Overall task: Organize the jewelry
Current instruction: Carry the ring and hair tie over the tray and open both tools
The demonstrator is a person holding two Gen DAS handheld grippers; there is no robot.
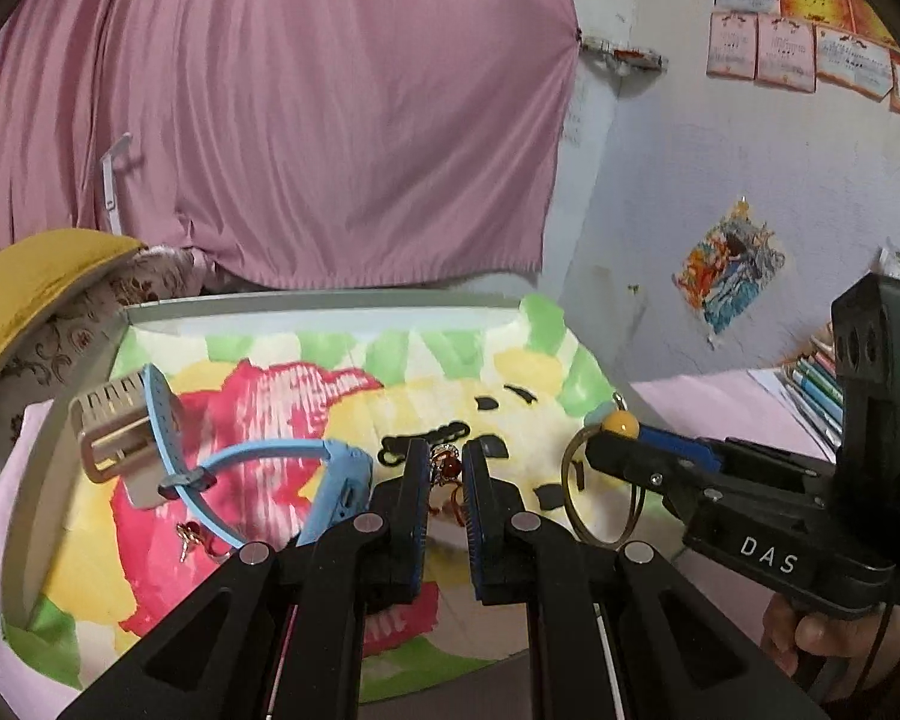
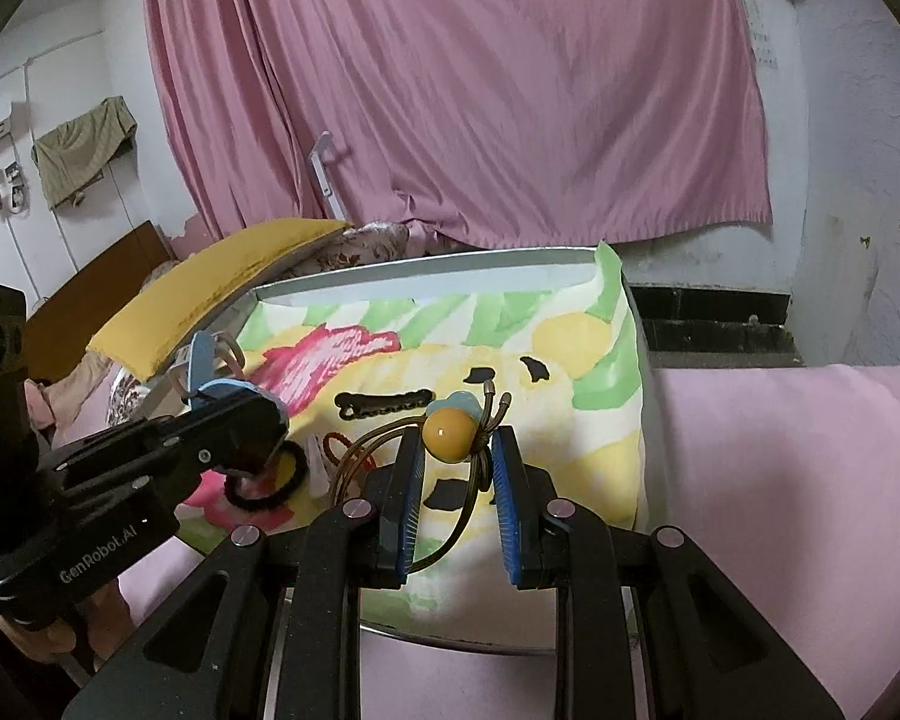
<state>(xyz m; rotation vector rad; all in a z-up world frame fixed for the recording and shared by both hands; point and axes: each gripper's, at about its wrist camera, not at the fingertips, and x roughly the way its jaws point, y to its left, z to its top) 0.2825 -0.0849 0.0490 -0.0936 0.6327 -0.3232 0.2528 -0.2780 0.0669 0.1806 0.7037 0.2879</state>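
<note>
A grey tray lined with a bright cartoon cloth holds the jewelry. My left gripper is narrowly open around a small red-stone ring piece on the cloth. My right gripper is shut on a brown cord hair tie with a yellow bead and holds it over the tray's right part; it also shows in the left wrist view. A blue watch lies left of the left gripper. A black hair clip lies beyond it.
A beige comb-like clip sits at the tray's far left, and a small red earring lies near the front left. A black hair band lies by the left gripper. Pink bedding surrounds the tray; a yellow pillow lies behind.
</note>
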